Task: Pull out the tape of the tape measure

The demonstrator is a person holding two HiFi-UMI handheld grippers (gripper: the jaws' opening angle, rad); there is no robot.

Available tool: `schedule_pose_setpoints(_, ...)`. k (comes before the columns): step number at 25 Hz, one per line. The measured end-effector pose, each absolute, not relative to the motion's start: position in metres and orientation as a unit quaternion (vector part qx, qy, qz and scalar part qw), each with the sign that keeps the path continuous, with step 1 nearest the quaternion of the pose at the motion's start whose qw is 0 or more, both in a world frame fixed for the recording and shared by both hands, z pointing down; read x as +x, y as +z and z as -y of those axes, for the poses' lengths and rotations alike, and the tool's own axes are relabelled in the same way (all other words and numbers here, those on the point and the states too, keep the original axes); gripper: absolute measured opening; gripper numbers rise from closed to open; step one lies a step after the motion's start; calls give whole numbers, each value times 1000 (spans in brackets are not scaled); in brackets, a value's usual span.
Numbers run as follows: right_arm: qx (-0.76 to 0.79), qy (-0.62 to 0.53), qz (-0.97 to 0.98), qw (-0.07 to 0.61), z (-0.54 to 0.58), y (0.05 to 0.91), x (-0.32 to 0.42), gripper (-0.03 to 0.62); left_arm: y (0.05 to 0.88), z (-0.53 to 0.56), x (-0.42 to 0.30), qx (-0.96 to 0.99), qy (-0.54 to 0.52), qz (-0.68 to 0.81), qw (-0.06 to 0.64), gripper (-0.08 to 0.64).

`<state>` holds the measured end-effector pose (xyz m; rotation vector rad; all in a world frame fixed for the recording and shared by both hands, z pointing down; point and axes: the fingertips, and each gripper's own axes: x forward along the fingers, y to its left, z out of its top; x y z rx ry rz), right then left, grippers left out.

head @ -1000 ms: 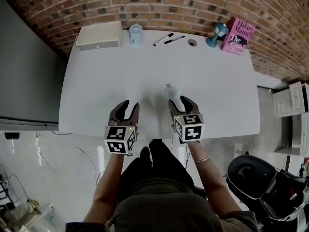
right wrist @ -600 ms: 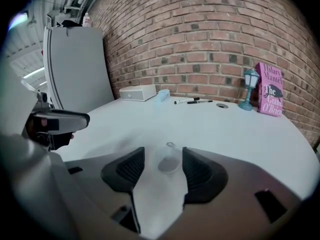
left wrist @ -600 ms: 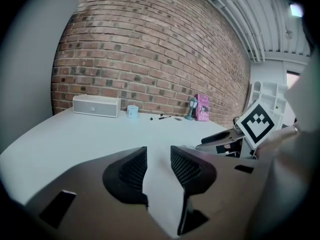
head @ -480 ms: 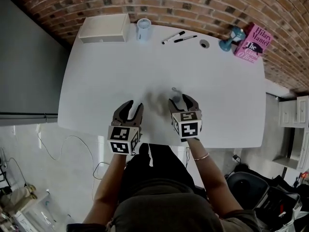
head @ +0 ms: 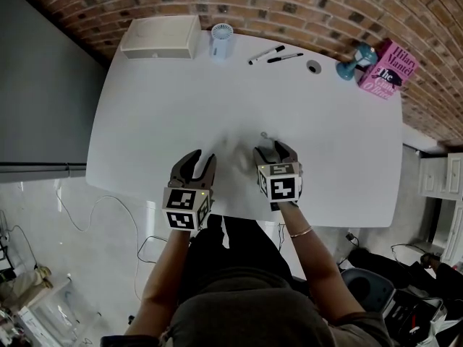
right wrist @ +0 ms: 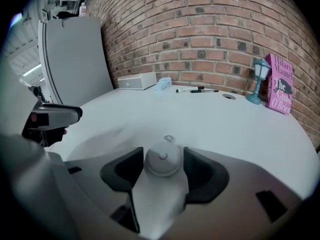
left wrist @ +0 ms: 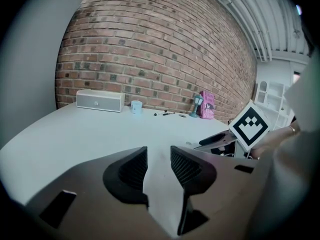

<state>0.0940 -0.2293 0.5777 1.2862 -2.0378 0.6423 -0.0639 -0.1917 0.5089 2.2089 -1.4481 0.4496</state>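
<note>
table point(head: 145, 121) rear: white box point(head: 160, 36) | cup point(head: 221, 42) | two markers point(head: 284, 58) | teal lamp point(head: 351, 60) | pink book point(head: 387, 69)

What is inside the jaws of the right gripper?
The round white tape measure, on the table, its underside hidden; the jaws of the right gripper have just been opening.

Left gripper point(head: 203, 156) parted; right gripper point(head: 274, 150) just parted round tape measure point(right wrist: 163, 160).
</note>
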Motion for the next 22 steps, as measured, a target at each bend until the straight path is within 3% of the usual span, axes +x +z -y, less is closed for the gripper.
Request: schedule_pose_setpoints(22,454,160,818,314,219,558,76,221,504,188,-71,811,163,517,219,143)
